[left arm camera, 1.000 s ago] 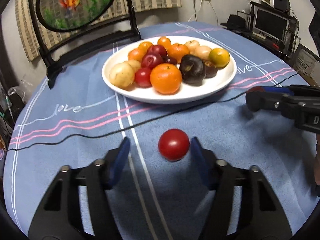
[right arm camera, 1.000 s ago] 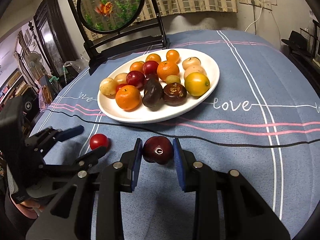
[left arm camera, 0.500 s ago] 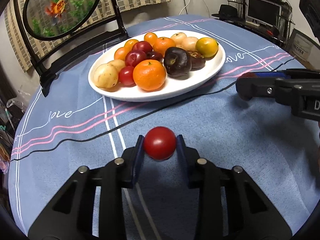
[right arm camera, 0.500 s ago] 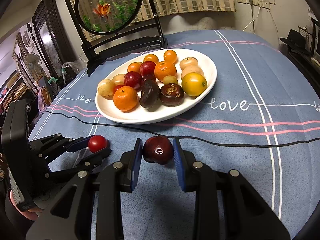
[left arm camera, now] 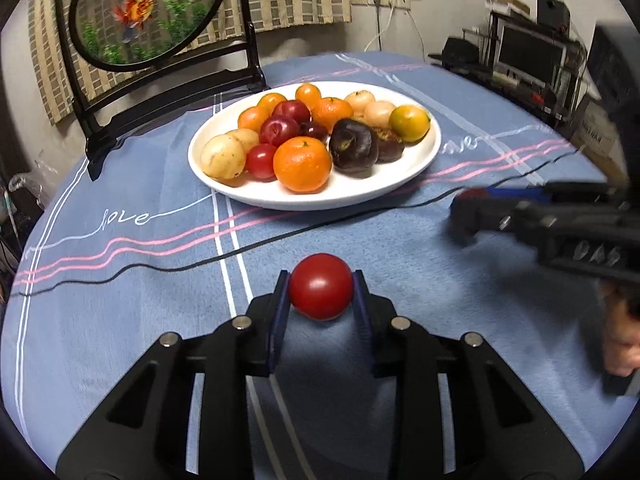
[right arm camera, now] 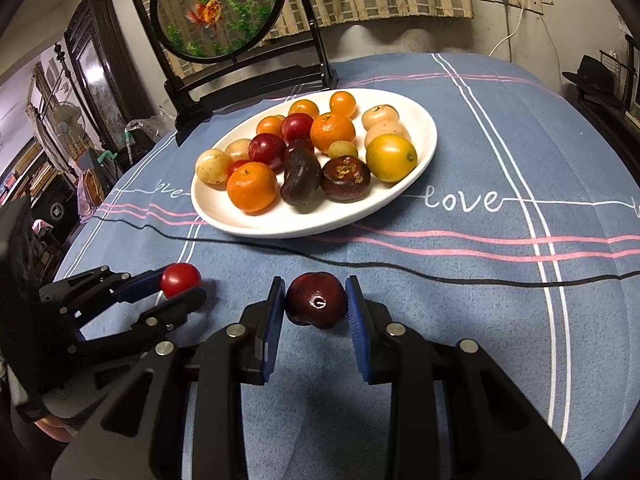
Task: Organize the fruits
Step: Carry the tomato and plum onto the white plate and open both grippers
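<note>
My left gripper (left arm camera: 320, 292) is shut on a red tomato (left arm camera: 321, 286) and holds it just above the blue tablecloth; it also shows in the right wrist view (right arm camera: 180, 286) with the tomato (right arm camera: 180, 279). My right gripper (right arm camera: 316, 304) is shut on a dark red plum (right arm camera: 316, 300), near the cloth; it shows blurred at the right of the left wrist view (left arm camera: 472, 208). A white oval plate (left arm camera: 400, 190) beyond both holds several oranges, plums, tomatoes, pale fruits and dark fruits; it also shows in the right wrist view (right arm camera: 360, 220).
A black cable (right arm camera: 440, 270) runs across the cloth between the grippers and the plate. A round goldfish screen on a black stand (right arm camera: 216, 12) stands behind the plate. Furniture and electronics (left arm camera: 532, 52) line the room's edge.
My left gripper has shut on the tomato and lifted it slightly, with the view shifting. My right gripper has kept its hold on the plum and risen a little.
</note>
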Action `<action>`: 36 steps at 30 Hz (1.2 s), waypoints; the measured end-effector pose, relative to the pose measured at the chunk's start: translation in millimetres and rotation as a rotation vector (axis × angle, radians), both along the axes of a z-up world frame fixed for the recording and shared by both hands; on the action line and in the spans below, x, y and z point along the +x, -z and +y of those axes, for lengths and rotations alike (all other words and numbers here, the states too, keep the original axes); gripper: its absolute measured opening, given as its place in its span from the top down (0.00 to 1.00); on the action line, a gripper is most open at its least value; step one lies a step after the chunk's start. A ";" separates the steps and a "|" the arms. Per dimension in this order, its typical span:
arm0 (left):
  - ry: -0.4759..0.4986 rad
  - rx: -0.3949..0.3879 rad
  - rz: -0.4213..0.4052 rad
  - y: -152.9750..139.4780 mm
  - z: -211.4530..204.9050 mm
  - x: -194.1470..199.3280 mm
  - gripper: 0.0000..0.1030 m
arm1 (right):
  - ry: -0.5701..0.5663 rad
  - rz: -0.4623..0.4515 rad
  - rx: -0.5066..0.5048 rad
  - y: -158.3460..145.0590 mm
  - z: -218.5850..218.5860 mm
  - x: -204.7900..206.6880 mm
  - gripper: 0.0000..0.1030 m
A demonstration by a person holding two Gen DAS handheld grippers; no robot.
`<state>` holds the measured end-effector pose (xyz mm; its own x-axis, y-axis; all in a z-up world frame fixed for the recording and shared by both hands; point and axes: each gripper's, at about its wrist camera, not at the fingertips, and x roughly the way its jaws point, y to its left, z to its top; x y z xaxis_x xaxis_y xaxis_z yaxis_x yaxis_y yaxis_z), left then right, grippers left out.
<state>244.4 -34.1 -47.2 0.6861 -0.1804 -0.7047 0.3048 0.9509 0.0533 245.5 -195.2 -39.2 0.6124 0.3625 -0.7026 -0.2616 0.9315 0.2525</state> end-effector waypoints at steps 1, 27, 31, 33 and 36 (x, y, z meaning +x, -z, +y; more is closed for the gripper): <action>-0.003 -0.015 -0.008 -3.3 1.0 -3.9 0.70 | -0.005 -0.001 -0.004 0.5 1.0 -1.9 0.70; -0.115 -0.087 -0.056 -56.2 7.4 157.7 0.70 | 0.045 -0.065 -0.028 -30.3 4.6 146.9 0.70; -0.136 -0.093 -0.040 -51.1 12.8 168.6 0.68 | 0.015 -0.067 -0.023 -25.5 6.4 155.3 0.69; -0.163 -0.086 -0.056 -53.1 15.6 165.1 0.25 | -0.001 -0.059 -0.029 -25.4 6.9 154.6 0.65; -0.216 -0.094 -0.119 -63.8 23.8 148.9 0.15 | 0.010 -0.066 -0.035 -28.4 2.5 146.8 0.43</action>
<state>393.3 -10.3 16.6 0.7930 -0.0819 -0.6037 0.0911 0.9957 -0.0154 392.3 -192.7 -10.8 0.6612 0.3324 -0.6726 -0.2676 0.9420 0.2025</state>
